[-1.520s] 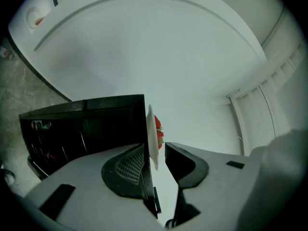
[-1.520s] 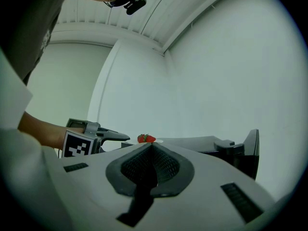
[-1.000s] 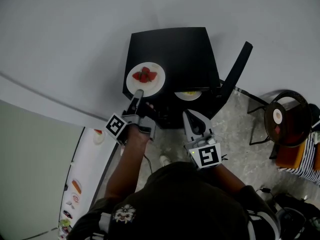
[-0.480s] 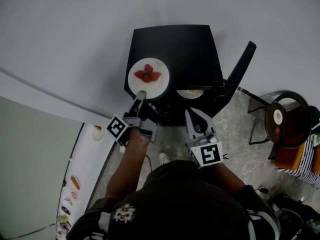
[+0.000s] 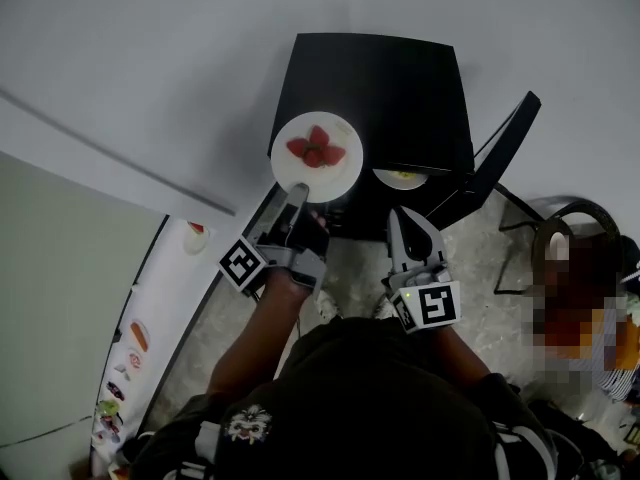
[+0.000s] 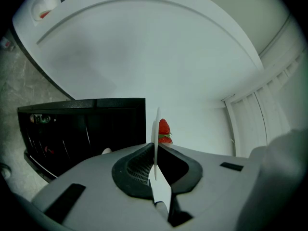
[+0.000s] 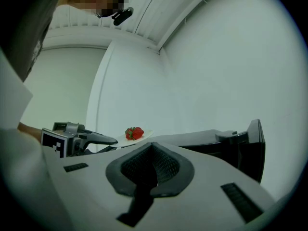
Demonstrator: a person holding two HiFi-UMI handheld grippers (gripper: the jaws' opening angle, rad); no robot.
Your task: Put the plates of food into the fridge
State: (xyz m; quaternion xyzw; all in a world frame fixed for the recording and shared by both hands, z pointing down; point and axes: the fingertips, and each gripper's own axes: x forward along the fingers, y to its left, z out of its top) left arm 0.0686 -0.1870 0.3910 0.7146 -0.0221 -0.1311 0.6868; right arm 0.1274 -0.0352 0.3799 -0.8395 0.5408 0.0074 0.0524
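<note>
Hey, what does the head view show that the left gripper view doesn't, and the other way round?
Only the head view: the right gripper, a second plate with yellow food, and the full round face of the strawberry plate. Only the left gripper view: that plate's rim seen edge-on, pinched between the fingers. Both: the left gripper gripping the plate, the strawberries on it, and the black fridge.
</note>
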